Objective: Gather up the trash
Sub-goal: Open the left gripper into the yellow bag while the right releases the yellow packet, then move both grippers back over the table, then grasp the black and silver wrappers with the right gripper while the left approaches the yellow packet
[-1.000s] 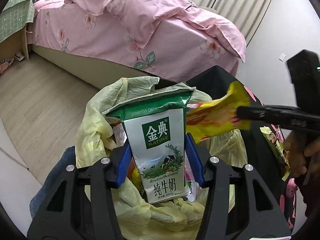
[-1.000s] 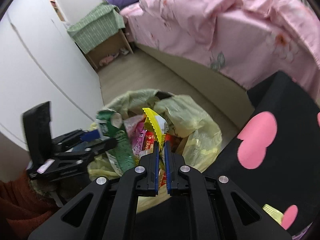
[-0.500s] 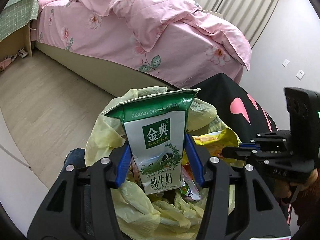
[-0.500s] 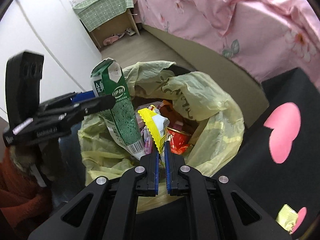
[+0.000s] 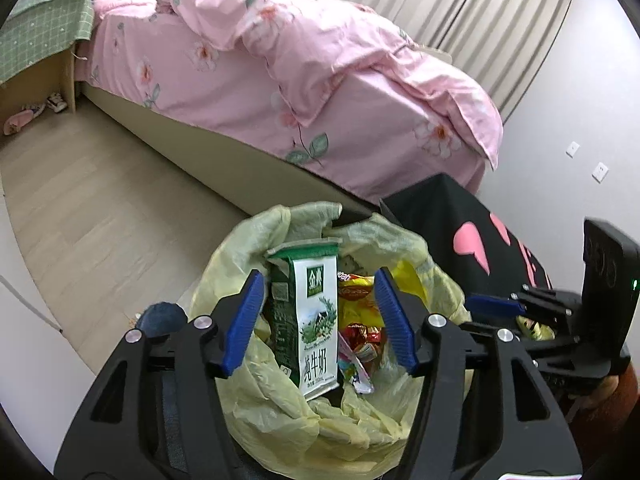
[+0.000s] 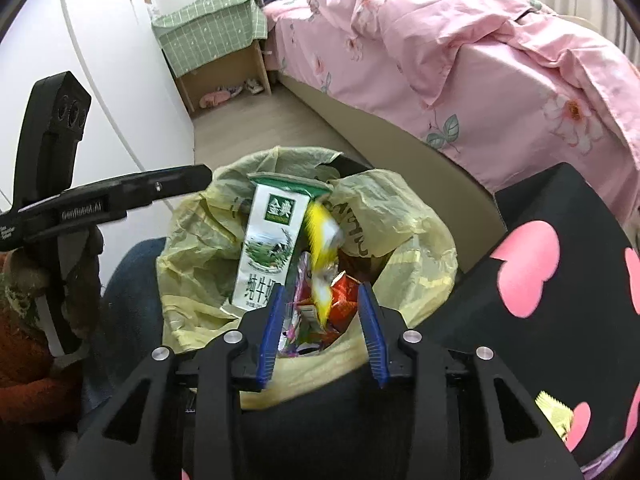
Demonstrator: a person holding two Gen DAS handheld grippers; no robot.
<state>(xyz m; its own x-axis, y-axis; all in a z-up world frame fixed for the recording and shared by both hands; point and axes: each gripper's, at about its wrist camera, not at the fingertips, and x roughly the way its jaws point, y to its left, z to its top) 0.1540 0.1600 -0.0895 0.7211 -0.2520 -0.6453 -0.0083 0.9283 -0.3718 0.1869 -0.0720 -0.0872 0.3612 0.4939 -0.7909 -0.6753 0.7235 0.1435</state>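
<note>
A trash bin lined with a yellow bag (image 5: 280, 396) (image 6: 404, 216) holds several wrappers. A green and white milk carton (image 5: 314, 312) (image 6: 272, 248) stands free inside the bin, clear of both fingers of my left gripper (image 5: 320, 320), which is open just above it. My right gripper (image 6: 322, 326) is open over the bin. A yellow snack wrapper (image 6: 324, 256), blurred, is loose in the air just beyond its fingers, over the bin. The right gripper also shows at the right of the left wrist view (image 5: 492, 306).
A bed with a pink floral quilt (image 5: 320, 80) (image 6: 460, 52) stands beyond the bin. A black cloth with pink hearts (image 6: 540, 280) covers a surface on the right, with a yellow wrapper (image 6: 554, 414) on it. A green-covered nightstand (image 6: 216, 40) stands by the white wall.
Both grippers have opened. The left has let go of the milk carton, which now stands in the bin. The right has let go of the yellow wrapper, which is dropping.
</note>
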